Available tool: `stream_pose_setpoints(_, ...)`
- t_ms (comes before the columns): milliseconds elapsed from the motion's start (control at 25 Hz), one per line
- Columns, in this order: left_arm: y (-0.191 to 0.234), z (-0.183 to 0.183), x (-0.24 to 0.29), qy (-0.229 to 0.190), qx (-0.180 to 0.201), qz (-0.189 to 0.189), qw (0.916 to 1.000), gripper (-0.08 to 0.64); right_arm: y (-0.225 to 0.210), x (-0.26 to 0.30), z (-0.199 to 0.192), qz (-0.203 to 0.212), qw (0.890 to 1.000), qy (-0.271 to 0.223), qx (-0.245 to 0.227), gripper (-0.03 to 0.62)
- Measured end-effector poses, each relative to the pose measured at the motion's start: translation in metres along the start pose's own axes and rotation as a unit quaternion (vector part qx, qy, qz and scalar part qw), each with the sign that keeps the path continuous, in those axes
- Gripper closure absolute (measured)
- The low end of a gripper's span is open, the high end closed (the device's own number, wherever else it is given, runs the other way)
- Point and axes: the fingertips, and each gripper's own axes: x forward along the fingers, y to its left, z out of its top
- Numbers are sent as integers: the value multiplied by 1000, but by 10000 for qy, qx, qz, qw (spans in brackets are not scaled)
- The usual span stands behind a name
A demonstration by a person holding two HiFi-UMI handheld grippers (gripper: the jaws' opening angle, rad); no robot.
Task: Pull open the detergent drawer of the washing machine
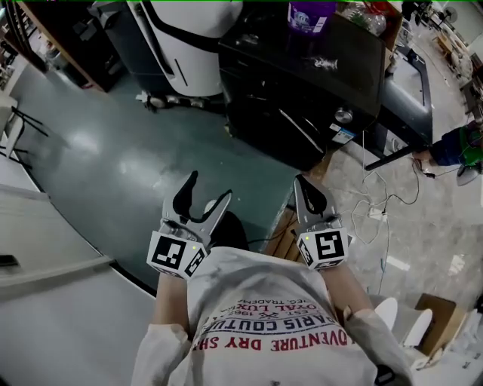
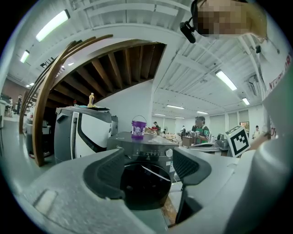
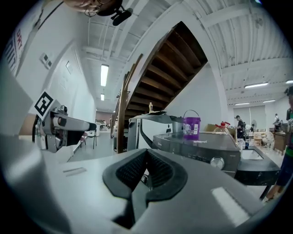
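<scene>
Two grippers, both well short of the washing machine (image 1: pixel 302 83).
On our left gripper (image 1: pixel 210 186) the jaws stand spread and empty, on our right gripper (image 1: pixel 300 182) pressed together on nothing; we should carry the left one level to the detergent drawer, presumably in the top panel (too small to pick out yet), and pinch its front squarely.

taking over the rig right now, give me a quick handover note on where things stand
Left gripper: jaws apart, nothing between them.
Right gripper: jaws together, empty.
Both are held in front of the person, well short of the washing machine, which stands ahead with a purple bucket on top.
Done: nothing; no drawer sticks out of the front panel.
To do: approach, grip the detergent drawer, pull it open.
</scene>
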Motion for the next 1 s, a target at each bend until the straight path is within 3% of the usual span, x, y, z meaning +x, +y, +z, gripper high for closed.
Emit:
stream_pose_setpoints(240,104,18,75,69,-24,-619,9981,222,-6,107,25,-566,9983,-29,-117,592)
stream_pose_setpoints(480,175,51,146,282,86,-1499,9883,235,-10,199,59,-1147,9930,177,-224,592)
stream_pose_setpoints(760,200,77,187,599,-203,-2202,9734,240,-14,237,108,-1555,9868,385,-241,592)
stream_pose_setpoints(1000,195,54,208,948,-661,-2512,9610,239,-27,245,102,-1748,9831,536,61,592)
